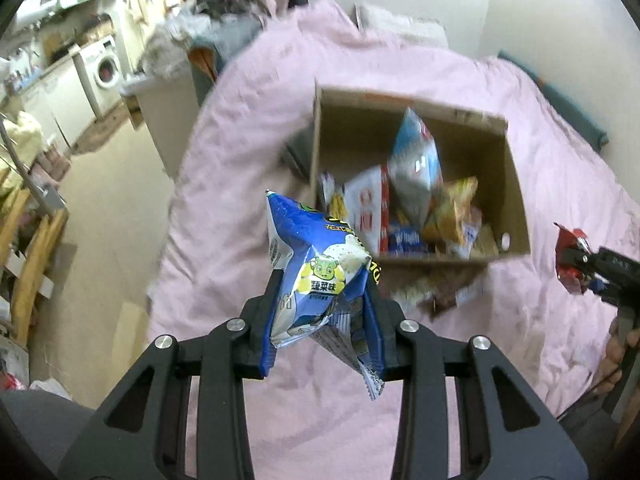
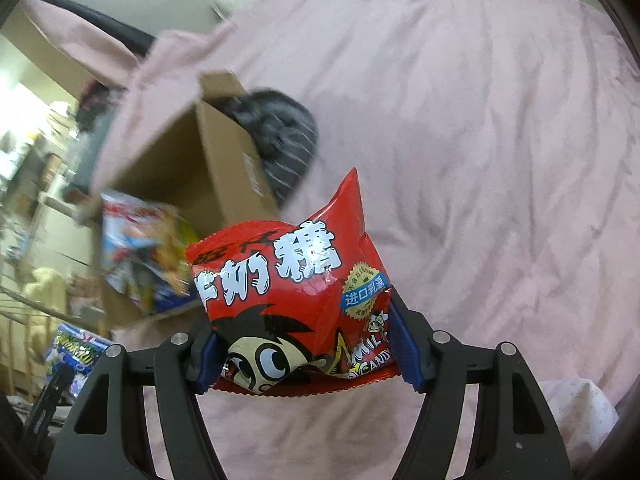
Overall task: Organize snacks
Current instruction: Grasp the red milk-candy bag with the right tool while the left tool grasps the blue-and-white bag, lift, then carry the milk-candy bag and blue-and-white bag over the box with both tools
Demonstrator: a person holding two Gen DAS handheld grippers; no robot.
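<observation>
Above pink bedding [image 1: 224, 168] | left tool [image 1: 320, 300] clamps blue snack bag [image 1: 316, 264] | right tool [image 2: 304, 344] clamps red candy bag [image 2: 288, 300]

Two grippers, two held packets, one box of snacks

One blue packet [image 1: 316, 276] sits in the left gripper [image 1: 322, 320], one red packet [image 2: 296, 300] in the right gripper [image 2: 308, 354]. One cardboard box [image 1: 516, 184] lies on one pink bedspread [image 1: 240, 160]; the packets inside are heaped and blurred, at least five. One washing machine [image 1: 102, 70] stands at the far left.
</observation>
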